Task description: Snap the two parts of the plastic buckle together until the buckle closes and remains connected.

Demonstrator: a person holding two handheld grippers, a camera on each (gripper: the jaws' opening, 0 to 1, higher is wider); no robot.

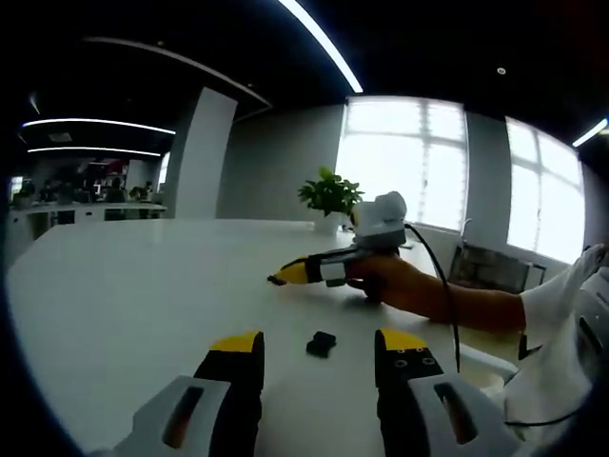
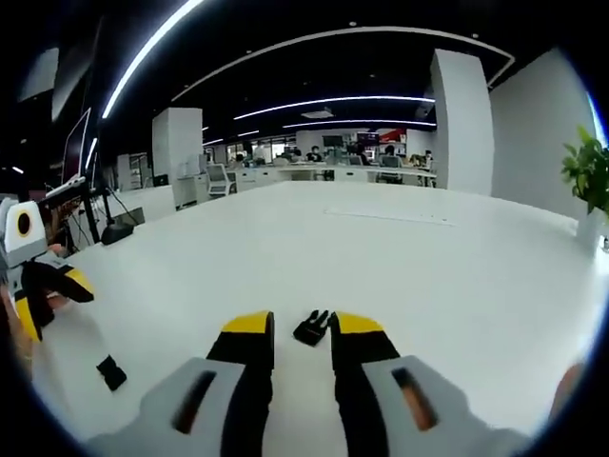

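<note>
White office table (image 1: 143, 286) under ceiling strip lights, potted plant (image 1: 330, 195) standing at the far edge.

Left gripper (image 1: 319, 347) hovering with jaws spread wide, holding nothing, one black buckle part (image 1: 322, 343) lying on the table just ahead between the tips. Right gripper (image 2: 303, 328) resting low with jaws apart, the pronged buckle part (image 2: 312, 327) sitting between its yellow tips, whether pinched or loose impossible to tell.

Two matt black plastic buckle parts (image 2: 312, 327) (image 2: 110, 372) lie on a smooth, faintly glossy white table (image 2: 400, 276).
</note>
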